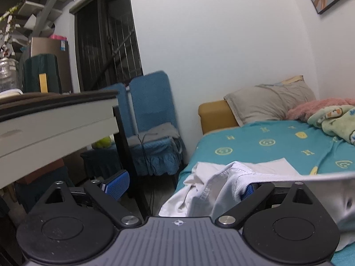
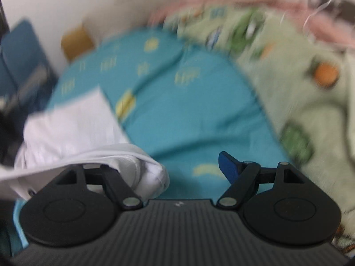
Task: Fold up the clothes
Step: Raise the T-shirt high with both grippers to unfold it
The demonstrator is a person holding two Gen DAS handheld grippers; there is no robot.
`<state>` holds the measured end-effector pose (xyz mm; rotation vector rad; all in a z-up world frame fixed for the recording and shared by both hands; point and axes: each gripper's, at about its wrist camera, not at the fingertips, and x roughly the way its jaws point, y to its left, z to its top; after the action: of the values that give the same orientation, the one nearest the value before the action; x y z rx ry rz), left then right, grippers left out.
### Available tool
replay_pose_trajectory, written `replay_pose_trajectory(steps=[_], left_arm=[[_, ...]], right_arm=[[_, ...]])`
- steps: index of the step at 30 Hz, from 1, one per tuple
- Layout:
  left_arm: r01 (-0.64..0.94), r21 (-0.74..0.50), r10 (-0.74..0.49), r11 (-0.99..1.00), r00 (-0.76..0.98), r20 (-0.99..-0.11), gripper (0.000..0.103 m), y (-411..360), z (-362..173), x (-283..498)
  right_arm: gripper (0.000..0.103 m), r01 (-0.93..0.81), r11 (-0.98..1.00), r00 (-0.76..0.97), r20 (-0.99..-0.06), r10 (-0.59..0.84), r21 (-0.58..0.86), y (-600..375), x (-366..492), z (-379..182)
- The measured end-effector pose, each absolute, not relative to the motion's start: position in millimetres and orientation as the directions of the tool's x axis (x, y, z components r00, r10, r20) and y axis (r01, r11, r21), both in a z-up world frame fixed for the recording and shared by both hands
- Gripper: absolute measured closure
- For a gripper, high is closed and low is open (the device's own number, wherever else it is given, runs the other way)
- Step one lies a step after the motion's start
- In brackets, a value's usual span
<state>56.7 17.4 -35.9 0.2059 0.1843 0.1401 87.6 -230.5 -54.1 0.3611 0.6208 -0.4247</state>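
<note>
Garment: a crumpled white cotton shirt (image 1: 213, 190) is spread at the near edge of the teal patterned bedsheet (image 1: 277, 146).
Left gripper (image 1: 179, 186): jaws are spread wide; its right blue pad is covered by shirt fabric, nothing is pinched.
Right gripper (image 2: 177, 170): jaws are spread wide; the shirt (image 2: 73, 128) is draped over its left finger.

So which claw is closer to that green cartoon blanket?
Right. The right claw hangs over the teal sheet beside the green blanket; the left claw sits at the bed's edge, farther away.
</note>
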Motion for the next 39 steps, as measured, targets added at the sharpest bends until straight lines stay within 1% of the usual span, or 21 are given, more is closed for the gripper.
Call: replay_pose_trajectory(steps=[3, 7, 9, 13, 17, 20, 23, 25, 28, 31, 34, 37, 39], left_arm=[[-0.13, 0.14, 0.151, 0.982, 0.977, -0.153, 0.0, 27, -18, 48], [-0.178, 0.098, 0.184, 0.979, 0.981, -0.061, 0.0, 34, 32, 36], [-0.199, 0.08, 0.201, 0.977, 0.98, -0.014, 0.0, 38, 65, 30], [-0.217, 0.036, 0.211, 0.976, 0.97, 0.117, 0.0, 46, 147, 13], [-0.21, -0.003, 0.205, 0.978, 0.952, 0.225, 0.0, 52, 238, -13], [-0.181, -0.032, 0.182, 0.983, 0.946, 0.27, 0.0, 56, 304, -43], [-0.176, -0.003, 0.167, 0.984, 0.93, 0.328, 0.0, 55, 359, -80], [-0.176, 0.015, 0.16, 0.984, 0.922, 0.352, 0.0, 56, 391, -105], [-0.141, 0.0, 0.131, 0.99, 0.921, 0.368, 0.0, 57, 432, -145], [-0.122, -0.008, 0.116, 0.992, 0.912, 0.393, 0.0, 56, 463, -181], [-0.078, -0.035, 0.086, 0.996, 0.927, 0.365, 0.0, 57, 481, -200], [-0.049, -0.049, 0.061, 0.998, 0.956, 0.286, 0.0, 56, 477, -189], [-0.047, -0.031, 0.054, 0.998, 0.969, 0.239, 0.0, 50, 456, -168]], right_arm=[[0.025, 0.472, 0.865, 0.812, -0.468, -0.349, 0.172, -223, 76, -23], [0.025, 0.414, 0.892, 0.892, -0.276, -0.358, 0.181, -212, 63, 34], [0.025, 0.384, 0.906, 0.917, -0.19, -0.351, 0.177, -207, 57, 68], [0.025, 0.33, 0.927, 0.944, -0.029, -0.33, 0.177, -199, 43, 144], [0.025, 0.289, 0.94, 0.946, 0.094, -0.309, 0.182, -196, 17, 221], [0.025, 0.261, 0.943, 0.944, 0.152, -0.294, 0.205, -197, -13, 274], [0.025, 0.237, 0.946, 0.935, 0.213, -0.283, 0.219, -198, -51, 320], [0.023, 0.225, 0.948, 0.927, 0.251, -0.279, 0.223, -198, -78, 347], [0.023, 0.2, 0.952, 0.922, 0.284, -0.263, 0.232, -200, -115, 382], [0.023, 0.223, 0.954, 0.896, 0.345, -0.281, 0.198, -196, -148, 405], [0.022, 0.251, 0.955, 0.87, 0.395, -0.294, 0.158, -192, -175, 420], [0.022, 0.257, 0.955, 0.88, 0.372, -0.295, 0.149, -196, -174, 415], [0.022, 0.263, 0.953, 0.894, 0.334, -0.299, 0.149, -202, -164, 405]])
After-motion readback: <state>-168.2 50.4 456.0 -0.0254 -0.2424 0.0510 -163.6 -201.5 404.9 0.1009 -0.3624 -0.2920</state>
